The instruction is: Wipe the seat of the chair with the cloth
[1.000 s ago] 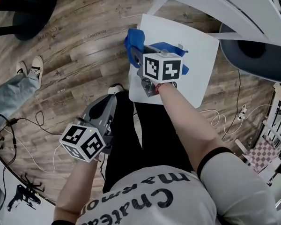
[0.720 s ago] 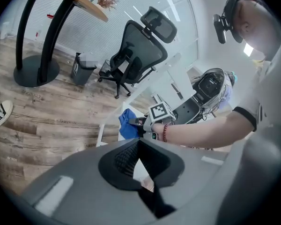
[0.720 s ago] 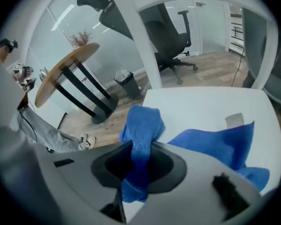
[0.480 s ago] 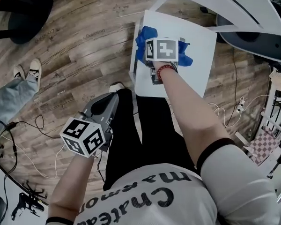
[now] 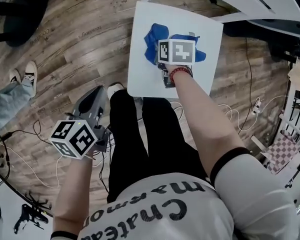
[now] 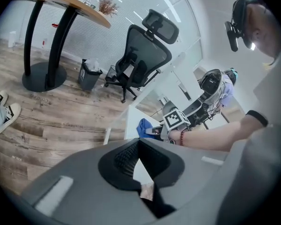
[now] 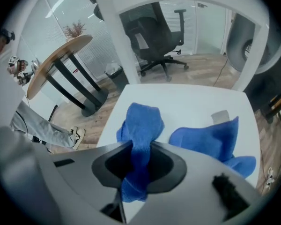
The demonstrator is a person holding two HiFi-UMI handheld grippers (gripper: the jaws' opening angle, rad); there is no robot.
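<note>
The chair's white square seat (image 5: 140,69) stands in front of my legs in the head view. A crumpled blue cloth (image 5: 151,39) lies on its middle and far part. My right gripper (image 7: 139,159) is shut on the blue cloth (image 7: 143,125), with one fold running up between the jaws and the rest spread to the right on the seat (image 7: 192,107). Its marker cube (image 5: 176,51) covers the jaws from above. My left gripper (image 5: 92,100) hangs shut and empty beside my left leg over the wood floor, away from the seat.
A white table frame (image 5: 230,4) stands just beyond the seat. Another person's leg and sneakers (image 5: 21,79) are at the left. Cables (image 5: 25,134) trail on the floor. A black office chair (image 6: 145,55), a bin (image 6: 89,74) and a round table's base (image 6: 42,74) stand further off.
My right gripper has dragged the cloth from the seat's left far corner toward its middle. My left gripper has drifted left and lower.
</note>
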